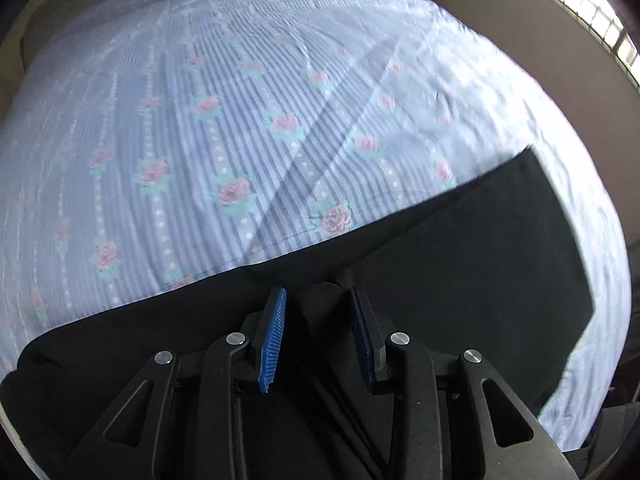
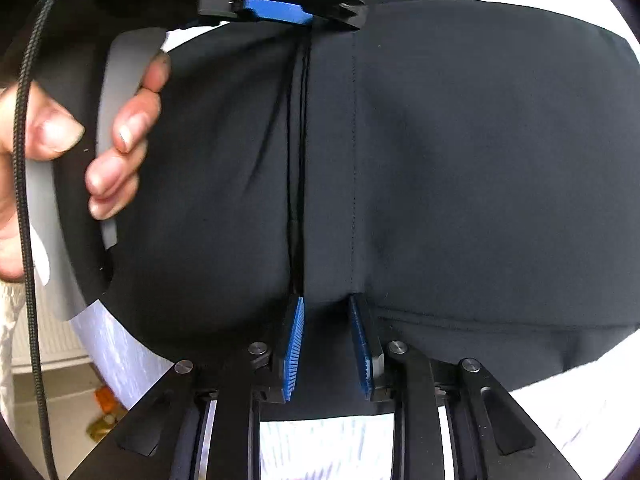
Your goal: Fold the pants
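Note:
The black pants (image 1: 460, 264) lie folded on the flowered blue bedsheet (image 1: 224, 128), filling the lower right of the left wrist view. My left gripper (image 1: 319, 296) hovers over their near edge. Its blue pads (image 1: 272, 340) stand apart with a hump of black cloth in the gap that they do not press. In the right wrist view the pants (image 2: 480, 160) fill the frame, with a long fold line (image 2: 298, 152) running away from me. My right gripper (image 2: 326, 300) stands open at the near end of that fold, cloth under the gap. The left gripper (image 2: 276, 12) sits at the fold's far end.
A person's hand (image 2: 116, 148) holds the left gripper's grey handle at the left of the right wrist view, with a black cable (image 2: 22, 200) hanging beside it. A beige wall (image 1: 532, 60) and a window (image 1: 592, 12) lie beyond the bed. Floor clutter (image 2: 104, 412) shows at the lower left.

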